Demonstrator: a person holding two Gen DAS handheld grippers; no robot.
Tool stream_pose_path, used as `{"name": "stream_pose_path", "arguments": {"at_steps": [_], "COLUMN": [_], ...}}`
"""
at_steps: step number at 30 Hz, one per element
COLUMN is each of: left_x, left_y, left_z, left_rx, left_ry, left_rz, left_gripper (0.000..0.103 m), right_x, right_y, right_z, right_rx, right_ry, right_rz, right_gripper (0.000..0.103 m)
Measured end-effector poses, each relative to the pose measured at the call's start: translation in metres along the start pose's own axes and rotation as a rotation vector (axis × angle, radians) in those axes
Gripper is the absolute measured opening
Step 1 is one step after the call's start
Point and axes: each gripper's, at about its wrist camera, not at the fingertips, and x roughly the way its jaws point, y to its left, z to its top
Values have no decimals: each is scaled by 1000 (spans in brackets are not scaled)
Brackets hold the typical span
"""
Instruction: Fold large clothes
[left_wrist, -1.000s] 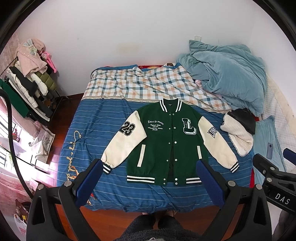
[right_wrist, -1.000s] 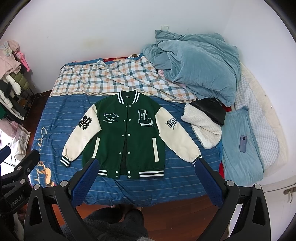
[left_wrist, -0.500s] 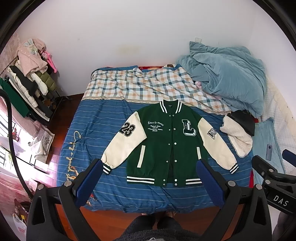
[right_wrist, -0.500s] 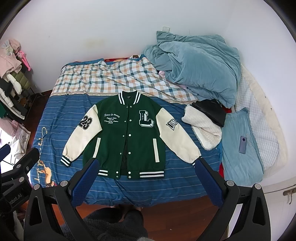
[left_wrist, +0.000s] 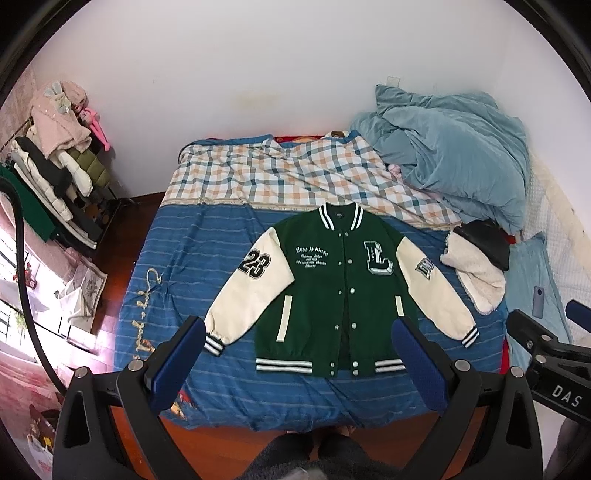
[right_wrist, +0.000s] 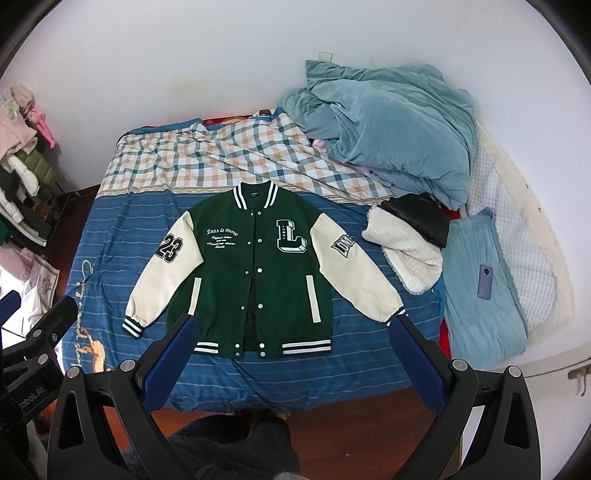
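Observation:
A green varsity jacket (left_wrist: 332, 280) with cream sleeves, a white "L" and a "23" patch lies flat, face up and spread out on the blue striped bed cover (left_wrist: 192, 266). It also shows in the right wrist view (right_wrist: 255, 273). My left gripper (left_wrist: 299, 354) is open and empty, held high above the bed's near edge. My right gripper (right_wrist: 291, 350) is open and empty too, at the same height. Neither touches the jacket.
A heap of blue bedding (left_wrist: 454, 155) fills the far right corner. A white fleece and black garment (right_wrist: 410, 236) lie right of the jacket, and a phone (right_wrist: 484, 281) on a blue pillow. A clothes rack (left_wrist: 48, 173) stands at left. Wooden floor lies below.
Both grippers have drifted slightly, so the jacket sits a little higher in both views. Nothing on the bed has moved.

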Motion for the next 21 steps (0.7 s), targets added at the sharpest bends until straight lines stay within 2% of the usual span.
{"name": "stream_pose_path", "arguments": {"at_steps": [4, 7, 9, 11, 15, 21], "left_x": [27, 63, 85, 115, 179, 278], "left_y": [2, 2, 4, -1, -17, -45], "left_z": [3, 5, 6, 6, 6, 3], "left_rx": [36, 56, 55, 51, 57, 44], "left_ry": [-46, -83, -74, -59, -18, 80], "left_rz": [48, 99, 120, 121, 203, 310], "left_gripper": [103, 103, 103, 103, 103, 103], "right_x": [24, 62, 99, 146, 238, 397], "right_y": [-5, -20, -37, -65, -131, -255], "right_z": [-1, -5, -12, -23, -58, -120], "right_rx": [58, 134, 209, 306, 493, 817], "right_ry": [-4, -3, 21, 61, 149, 274], "right_rz": [35, 56, 38, 31, 0, 3], "right_gripper": [103, 103, 103, 103, 101, 101]}}
